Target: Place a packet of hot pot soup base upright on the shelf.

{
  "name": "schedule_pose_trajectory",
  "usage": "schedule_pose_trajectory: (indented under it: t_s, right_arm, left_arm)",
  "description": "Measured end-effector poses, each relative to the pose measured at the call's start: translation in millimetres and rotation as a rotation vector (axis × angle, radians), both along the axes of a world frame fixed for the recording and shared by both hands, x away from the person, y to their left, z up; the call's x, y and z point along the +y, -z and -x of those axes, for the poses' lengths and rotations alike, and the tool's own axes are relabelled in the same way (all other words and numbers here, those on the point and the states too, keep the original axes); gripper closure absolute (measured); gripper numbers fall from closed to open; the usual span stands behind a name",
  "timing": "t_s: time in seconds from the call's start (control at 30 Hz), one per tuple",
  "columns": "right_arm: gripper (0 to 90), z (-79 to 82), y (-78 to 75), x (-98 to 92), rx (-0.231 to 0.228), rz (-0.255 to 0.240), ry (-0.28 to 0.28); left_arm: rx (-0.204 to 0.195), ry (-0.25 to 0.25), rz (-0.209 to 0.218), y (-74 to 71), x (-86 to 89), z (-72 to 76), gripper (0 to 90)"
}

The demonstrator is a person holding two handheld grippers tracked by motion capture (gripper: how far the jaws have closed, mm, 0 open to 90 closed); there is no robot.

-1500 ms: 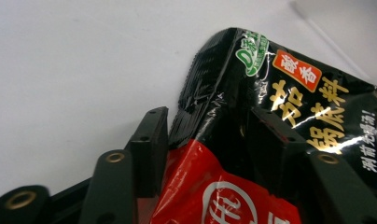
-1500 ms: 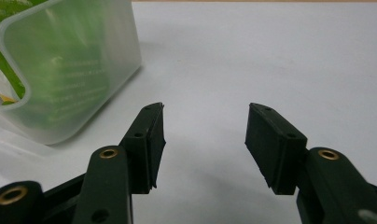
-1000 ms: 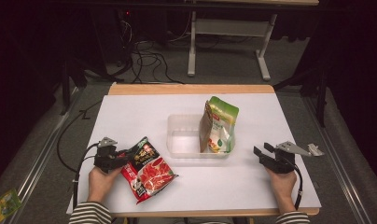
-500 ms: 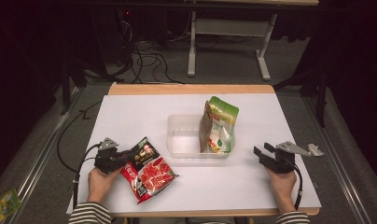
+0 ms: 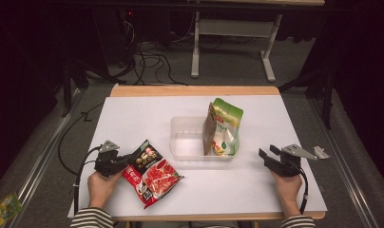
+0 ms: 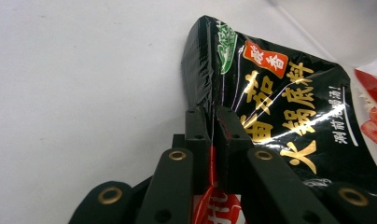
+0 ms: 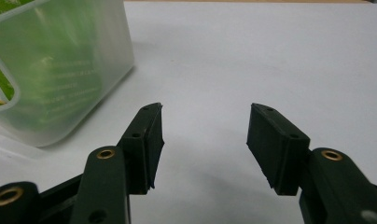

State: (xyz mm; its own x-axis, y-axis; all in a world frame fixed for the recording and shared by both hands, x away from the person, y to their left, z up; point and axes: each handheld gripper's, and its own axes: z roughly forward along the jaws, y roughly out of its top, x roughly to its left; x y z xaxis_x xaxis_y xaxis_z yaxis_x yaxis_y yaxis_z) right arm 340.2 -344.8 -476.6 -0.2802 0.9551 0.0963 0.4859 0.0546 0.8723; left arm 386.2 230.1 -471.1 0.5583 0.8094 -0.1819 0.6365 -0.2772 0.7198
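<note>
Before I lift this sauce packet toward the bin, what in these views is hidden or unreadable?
- Sauce packet, left gripper view: its lower part is hidden behind the left gripper, whose jaws have just closed on its edge; its right side is cut off by the frame.
- Green pouch, right gripper view: blurred behind the clear bin wall, label unreadable.
- High view: packet print too small to read.

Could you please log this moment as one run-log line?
left gripper: just closed on red-black pouch | right gripper: open, empty | green pouch: upright in tub
</note>
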Motion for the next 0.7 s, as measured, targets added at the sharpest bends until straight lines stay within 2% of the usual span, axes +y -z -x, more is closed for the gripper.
schedule_pose_trajectory:
  t_s: [0.13,0.3,0.37,0.43,0.6,0.63,0.67,0.7]
  right_arm:
    - [45.8,0.2,0.1,-0.2,-0.004,-0.001,-0.002]
    - [47.1,3.3,-0.3,1.1,-0.033,0.013,-0.005]
    - [47.3,3.3,-0.2,1.1,-0.040,0.016,-0.006]
    - [47.3,4.0,-0.1,0.5,-0.053,0.015,-0.008]
    - [47.0,5.1,-0.3,0.4,-0.051,0.003,-0.002]
    - [47.0,4.6,-0.2,0.2,-0.051,0.005,-0.006]
    - [47.0,4.6,-0.2,0.2,-0.051,0.008,-0.006]
    - [47.0,4.9,-0.2,0.6,-0.050,0.006,-0.004]
  left_arm:
    - [0.017,0.004,0.017,-2.5,3.9,1.4,87.4]
    - [0.024,0.001,0.029,-6.2,6.3,4.6,88.2]
    - [0.030,0.002,0.051,-9.7,9.0,4.8,88.3]
    - [0.030,-0.004,0.057,-11.0,9.2,5.4,88.4]
    - [0.023,-0.019,0.080,-15.8,9.7,8.3,88.7]
    - [0.018,-0.019,0.091,-20.5,11.1,10.5,88.7]
    - [0.018,-0.019,0.091,-20.5,11.1,10.5,88.7]
    - [0.007,-0.014,0.081,-26.5,10.0,12.8,88.8]
